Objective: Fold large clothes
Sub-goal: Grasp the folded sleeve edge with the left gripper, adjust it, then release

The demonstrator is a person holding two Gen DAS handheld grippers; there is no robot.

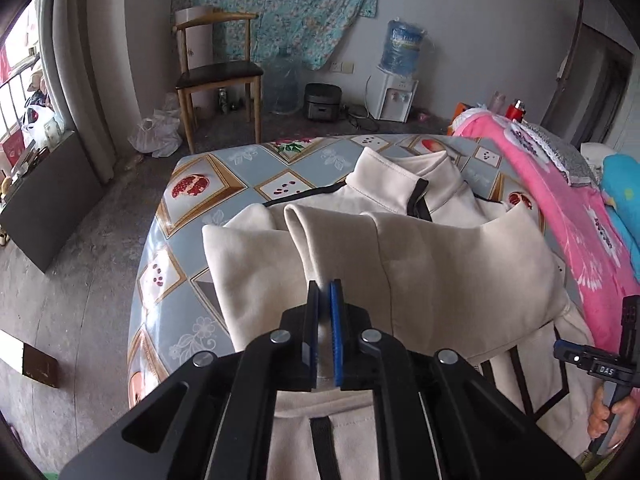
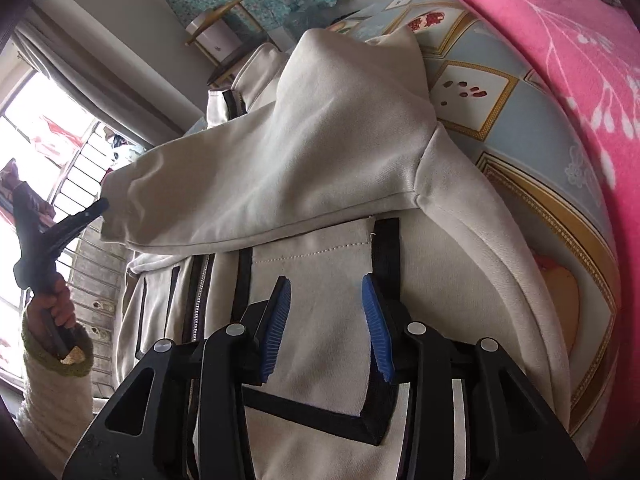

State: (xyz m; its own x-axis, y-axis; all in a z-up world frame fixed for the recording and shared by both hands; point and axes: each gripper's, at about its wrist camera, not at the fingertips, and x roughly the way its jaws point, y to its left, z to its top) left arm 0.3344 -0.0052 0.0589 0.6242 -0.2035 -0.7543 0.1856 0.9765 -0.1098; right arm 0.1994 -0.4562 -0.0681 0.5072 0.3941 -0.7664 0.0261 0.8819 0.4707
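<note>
Lying flat — one cream jacket (image 1: 420, 264); two grippers

A wooden chair (image 1: 218, 76) with a dark seat stands at about eleven o'clock in the left wrist view, against the grey wall. Behind it hangs a teal flowered cloth (image 1: 280, 4). An empty clear water jug (image 1: 283, 82) sits on the floor just right of the chair, with a dark rice cooker (image 1: 322, 102) beside it. At one o'clock a white water dispenser (image 1: 394, 98) carries a blue bottle (image 1: 402, 46). A white plastic bag (image 1: 156, 134) lies on the floor near the chair's legs. The bench (image 1: 192, 196) wears a blue-grey oilcloth printed with pomegranates. At three o'clock a pink flowered blanket (image 1: 580, 216) is heaped along its edge. A barred window (image 2: 60, 152) glows at nine o'clock in the right wrist view.
</note>
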